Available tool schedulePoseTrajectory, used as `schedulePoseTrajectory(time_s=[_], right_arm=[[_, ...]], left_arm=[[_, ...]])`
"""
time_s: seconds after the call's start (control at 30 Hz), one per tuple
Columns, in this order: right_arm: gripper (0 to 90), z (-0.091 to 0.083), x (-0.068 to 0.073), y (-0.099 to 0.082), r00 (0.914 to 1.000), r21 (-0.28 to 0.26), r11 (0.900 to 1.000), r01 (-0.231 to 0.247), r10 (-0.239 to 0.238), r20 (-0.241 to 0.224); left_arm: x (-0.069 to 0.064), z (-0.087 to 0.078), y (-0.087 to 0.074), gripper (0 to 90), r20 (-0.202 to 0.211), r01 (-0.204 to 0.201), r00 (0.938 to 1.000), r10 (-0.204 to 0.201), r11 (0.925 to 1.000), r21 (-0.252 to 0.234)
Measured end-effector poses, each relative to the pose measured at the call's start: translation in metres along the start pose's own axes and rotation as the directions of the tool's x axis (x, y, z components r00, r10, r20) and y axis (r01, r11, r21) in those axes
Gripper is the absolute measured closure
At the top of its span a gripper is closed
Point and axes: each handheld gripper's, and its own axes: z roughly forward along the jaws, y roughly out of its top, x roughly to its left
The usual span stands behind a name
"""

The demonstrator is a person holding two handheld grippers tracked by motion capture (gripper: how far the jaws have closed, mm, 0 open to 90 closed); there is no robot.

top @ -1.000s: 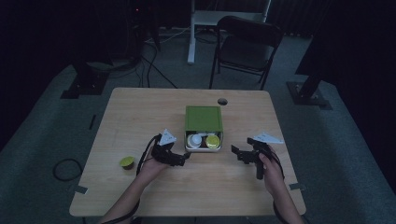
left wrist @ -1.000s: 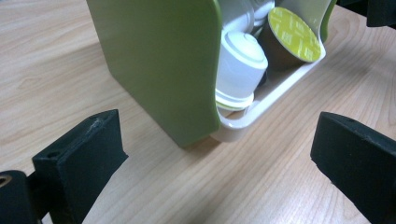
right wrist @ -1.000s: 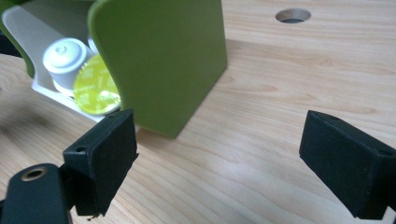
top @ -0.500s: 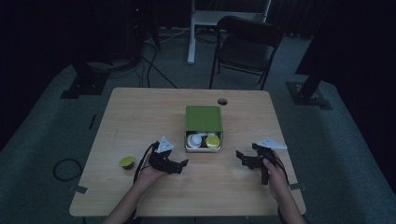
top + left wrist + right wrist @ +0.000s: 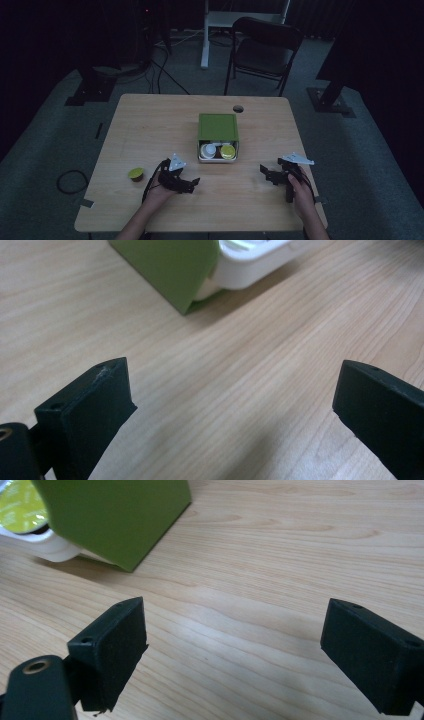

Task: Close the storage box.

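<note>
At the worktop's (image 5: 150,125) seven o'clock, a green-lidded cup (image 5: 135,173) sits apart, easily forgotten or knocked off. The left hand-held gripper (image 5: 192,183) gapes wide, empty. The box (image 5: 218,131) with cups stands centre. The right hand-held gripper (image 5: 266,172), also wide, could nudge it when reaching.

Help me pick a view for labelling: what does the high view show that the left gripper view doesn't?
High view alone: the loose green-topped capsule at the table's left, the chair, and the right gripper. Left gripper view alone: a close look between its own open jaws at bare wood. Both: the green box with its white tray, and the wooden table.
</note>
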Motion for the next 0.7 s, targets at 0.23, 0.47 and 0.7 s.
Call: schedulePoseTrajectory(time_s=[0.23,0.47,0.7], right_arm=[[10.8,-0.003,-0.005,-0.008,0.9984,0.019,0.9997,0.017,-0.018,0.054],[10.8,-0.006,-0.008,-0.014,0.9951,0.034,0.9994,-0.01,0.006,0.099],[10.8,-0.007,-0.009,-0.017,0.9847,0.063,0.9979,-0.016,0.005,0.174]], left_arm=[[-0.001,0.0,-0.008,2.8,-0.015,0.025,0.9996,-0.024,0.9995,0.021],[0.002,-0.003,-0.013,2.7,-0.032,0.049,0.9984,-0.048,0.9983,0.032],[0.002,-0.006,-0.02,2.7,-0.046,0.069,0.9967,-0.067,0.9966,0.045]])
